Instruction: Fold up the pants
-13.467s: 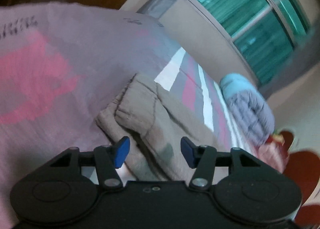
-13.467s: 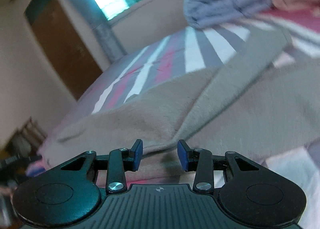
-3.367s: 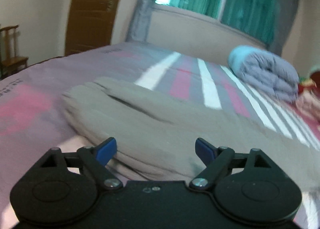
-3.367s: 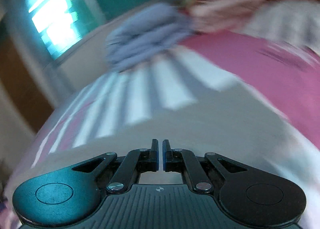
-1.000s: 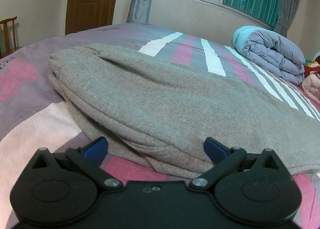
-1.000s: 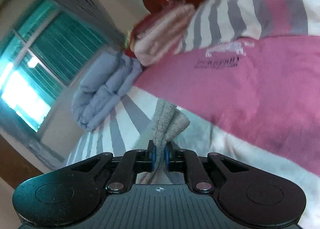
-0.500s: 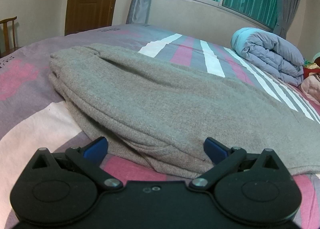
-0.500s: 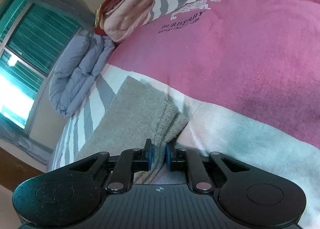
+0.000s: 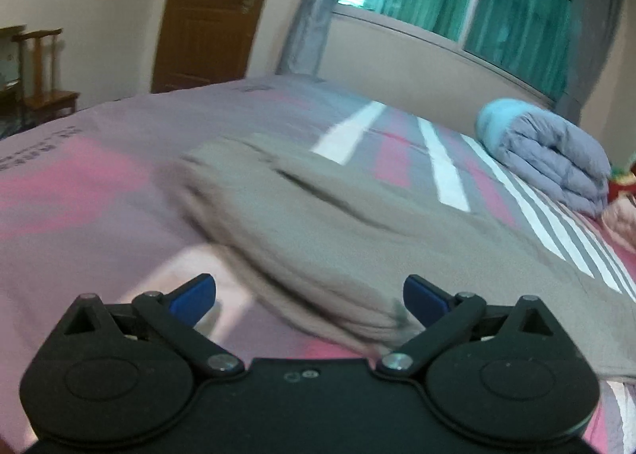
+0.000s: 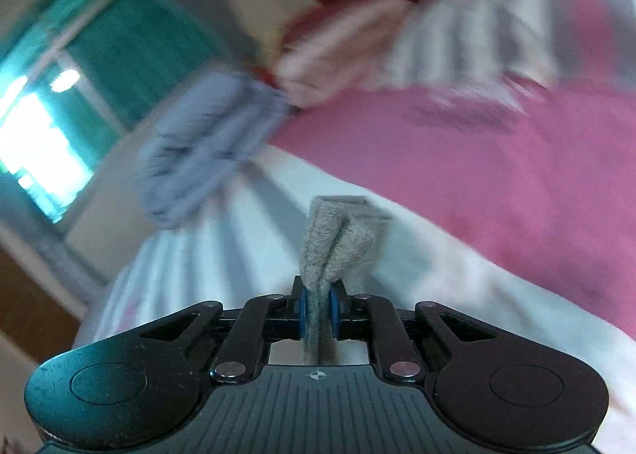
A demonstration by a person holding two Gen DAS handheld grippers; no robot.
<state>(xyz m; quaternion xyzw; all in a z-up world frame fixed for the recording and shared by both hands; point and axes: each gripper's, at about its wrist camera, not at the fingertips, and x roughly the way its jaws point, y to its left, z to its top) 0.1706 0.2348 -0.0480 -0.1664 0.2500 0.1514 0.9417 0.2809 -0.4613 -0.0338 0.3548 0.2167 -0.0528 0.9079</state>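
Note:
The grey-brown pants (image 9: 318,215) lie folded lengthwise on the striped bed cover, waistband at the far left. My left gripper (image 9: 309,297) is open and empty, raised above the near edge of the pants. In the right wrist view, my right gripper (image 10: 318,305) is shut on the cuff end of the pants (image 10: 338,239) and holds it lifted off the bed; the cuffs stick up past the blue pads. That view is motion-blurred.
A rolled blue-grey quilt (image 9: 548,152) lies at the far right of the bed, also in the right wrist view (image 10: 206,144). Pink folded bedding (image 10: 338,53) and a striped pillow sit beyond it. A wooden chair (image 9: 39,72) and a door stand at the left.
My left gripper has lifted and pulled back from the pants, still open. My right gripper has raised the cuff end off the bed and swung it, blurring the view.

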